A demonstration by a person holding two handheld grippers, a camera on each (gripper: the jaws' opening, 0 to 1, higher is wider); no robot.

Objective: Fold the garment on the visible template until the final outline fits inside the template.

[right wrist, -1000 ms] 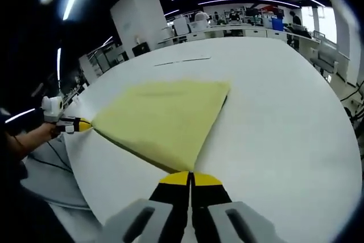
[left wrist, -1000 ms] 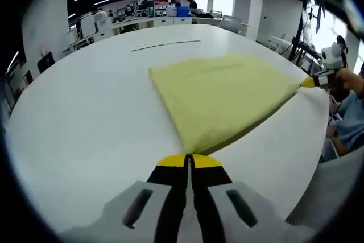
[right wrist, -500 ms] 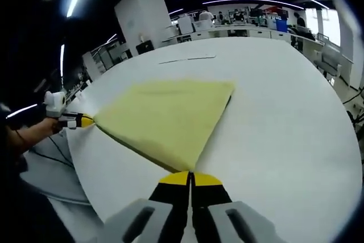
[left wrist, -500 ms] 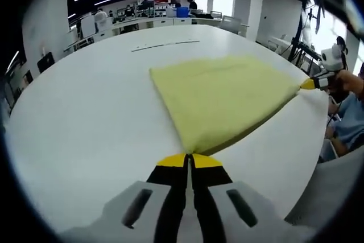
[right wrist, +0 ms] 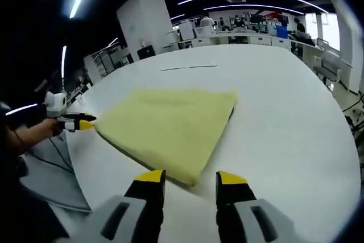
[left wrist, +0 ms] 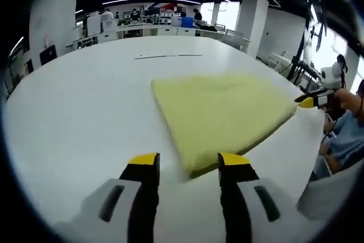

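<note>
Both grippers have just let go: the left gripper now stands with jaws spread, and the right gripper is spread too, each just off a near corner of the folded pale-yellow cloth garment. The garment lies flat near the white round worktop's near edge. A thin dark line marks the worktop beyond it. Desks and people sit far behind.
</note>
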